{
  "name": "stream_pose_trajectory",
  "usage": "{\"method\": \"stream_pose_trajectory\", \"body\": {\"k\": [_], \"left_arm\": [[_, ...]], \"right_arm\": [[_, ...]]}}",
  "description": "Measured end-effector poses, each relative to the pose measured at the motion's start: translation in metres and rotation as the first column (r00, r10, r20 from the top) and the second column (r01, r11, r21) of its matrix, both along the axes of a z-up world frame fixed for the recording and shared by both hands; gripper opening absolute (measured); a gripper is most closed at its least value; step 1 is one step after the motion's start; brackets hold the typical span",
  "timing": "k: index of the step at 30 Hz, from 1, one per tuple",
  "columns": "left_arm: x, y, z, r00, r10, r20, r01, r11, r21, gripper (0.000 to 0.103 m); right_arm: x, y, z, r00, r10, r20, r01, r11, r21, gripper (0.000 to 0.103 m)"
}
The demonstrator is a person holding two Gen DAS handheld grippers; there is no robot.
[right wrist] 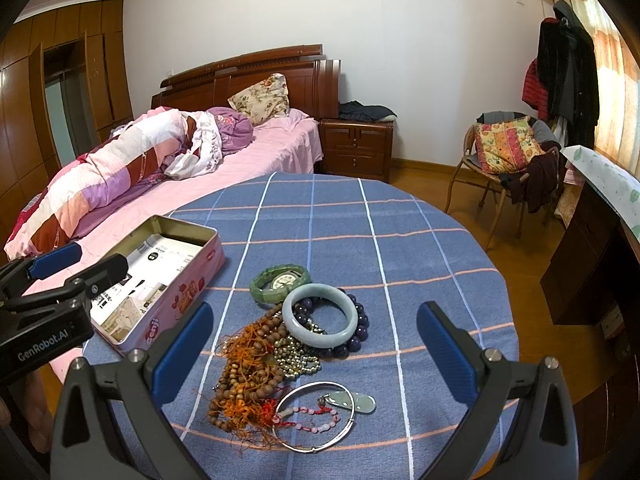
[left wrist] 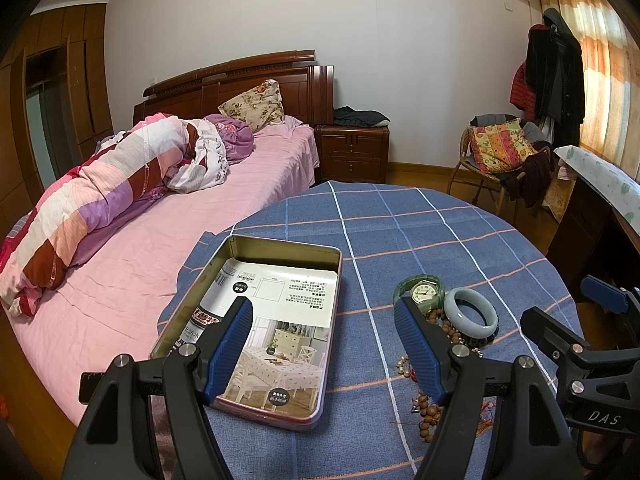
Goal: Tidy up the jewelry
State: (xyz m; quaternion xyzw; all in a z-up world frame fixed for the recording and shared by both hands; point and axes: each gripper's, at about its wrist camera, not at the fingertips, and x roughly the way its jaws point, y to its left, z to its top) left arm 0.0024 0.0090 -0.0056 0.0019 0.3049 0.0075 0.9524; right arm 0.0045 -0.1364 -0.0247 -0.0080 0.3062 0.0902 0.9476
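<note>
An open pink tin box (left wrist: 332, 320) (right wrist: 192, 280), lined with a printed sheet, lies on the blue checked table. To its right is a jewelry pile: a green jade watch (left wrist: 424, 290) (right wrist: 280, 278), a pale jade bangle (left wrist: 472, 312) (right wrist: 320, 314), purple beads (right wrist: 362, 330), wooden prayer beads (right wrist: 248, 376), a silver bangle (right wrist: 316, 416) and a jade pendant (right wrist: 354, 402). My left gripper (left wrist: 324, 354) is open and empty, between box and pile. My right gripper (right wrist: 316, 354) is open and empty, over the pile.
The round table's blue cloth (right wrist: 344, 224) hangs near a pink bed (left wrist: 180, 216) on the left. A chair with clothes (right wrist: 508, 152) and a dark desk (right wrist: 592, 248) stand to the right. A nightstand (left wrist: 352, 154) is behind.
</note>
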Motion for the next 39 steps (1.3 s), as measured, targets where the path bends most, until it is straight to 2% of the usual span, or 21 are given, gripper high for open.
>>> {"method": "stream_pose_trajectory", "body": {"k": [18, 24, 28, 31, 36, 39], "left_arm": [[0.001, 0.001, -0.004, 1.000, 0.002, -0.014, -0.002, 1.000, 0.003, 0.073], [0.004, 0.000, -0.014, 0.999, -0.016, -0.047, 0.016, 1.000, 0.005, 0.073], [0.008, -0.008, -0.022, 0.997, -0.043, -0.069, 0.043, 0.999, 0.005, 0.073], [0.009, -0.019, -0.028, 0.993, -0.083, -0.087, 0.084, 0.996, 0.014, 0.073], [0.014, -0.038, -0.042, 0.980, -0.148, -0.137, 0.151, 0.988, 0.018, 0.073], [0.013, -0.049, -0.045, 0.969, -0.193, -0.151, 0.195, 0.981, -0.004, 0.073]], "right_arm": [[0.003, 0.002, -0.009, 1.000, 0.005, -0.013, -0.005, 1.000, 0.011, 0.103], [0.018, -0.028, -0.020, 0.999, -0.023, -0.049, 0.025, 0.998, 0.053, 0.103], [0.023, -0.047, -0.028, 0.996, -0.041, -0.079, 0.045, 0.997, 0.058, 0.102], [0.025, -0.057, -0.037, 0.993, -0.045, -0.105, 0.051, 0.997, 0.056, 0.097], [0.024, -0.065, -0.047, 0.991, -0.036, -0.128, 0.044, 0.998, 0.055, 0.096], [0.024, -0.066, -0.048, 0.991, -0.031, -0.131, 0.038, 0.998, 0.053, 0.096]]}}
